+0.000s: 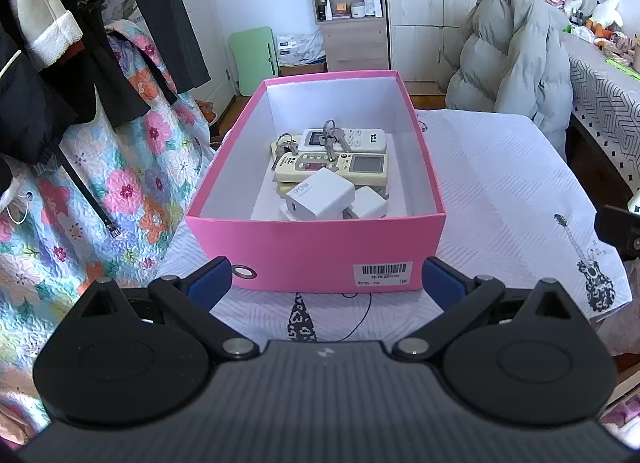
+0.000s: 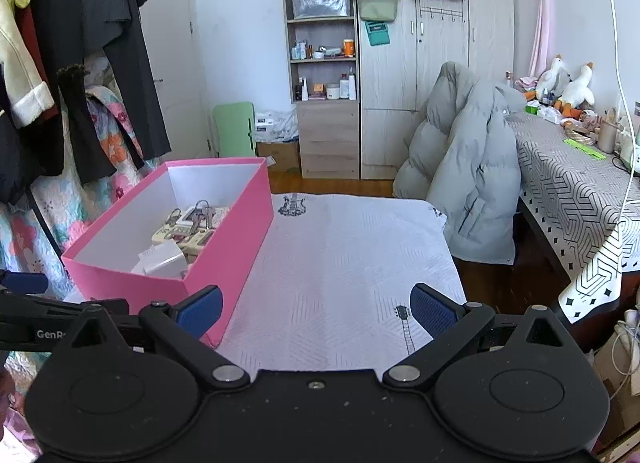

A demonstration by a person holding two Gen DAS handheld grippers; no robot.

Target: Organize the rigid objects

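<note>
Left claw [image 1: 326, 275] — released, empty, just before the pink box [image 1: 316, 235] on the white-clothed counter [image 1: 500, 191]. Box holds remotes [image 1: 344, 141], keys [image 1: 330, 139], white chargers [image 1: 320, 193]. Right claw [image 2: 316, 309] — released, empty, over bare cloth beside the box.

- The box [image 1: 316, 247] stands open-topped on the desk [image 2: 344, 263]; nothing hangs over its mouth.
- Inside, remotes [image 1: 344, 165], keys [image 1: 330, 139] and chargers [image 1: 320, 199] fill the near and middle floor; the far end is bare.
- The desk right of the box lies bare to its far edge.
- Hanging clothes [image 1: 80, 43] crowd the box's left side.
- A jacket [image 2: 468, 167] blocks the far right corner, probably draped on a chair.
</note>
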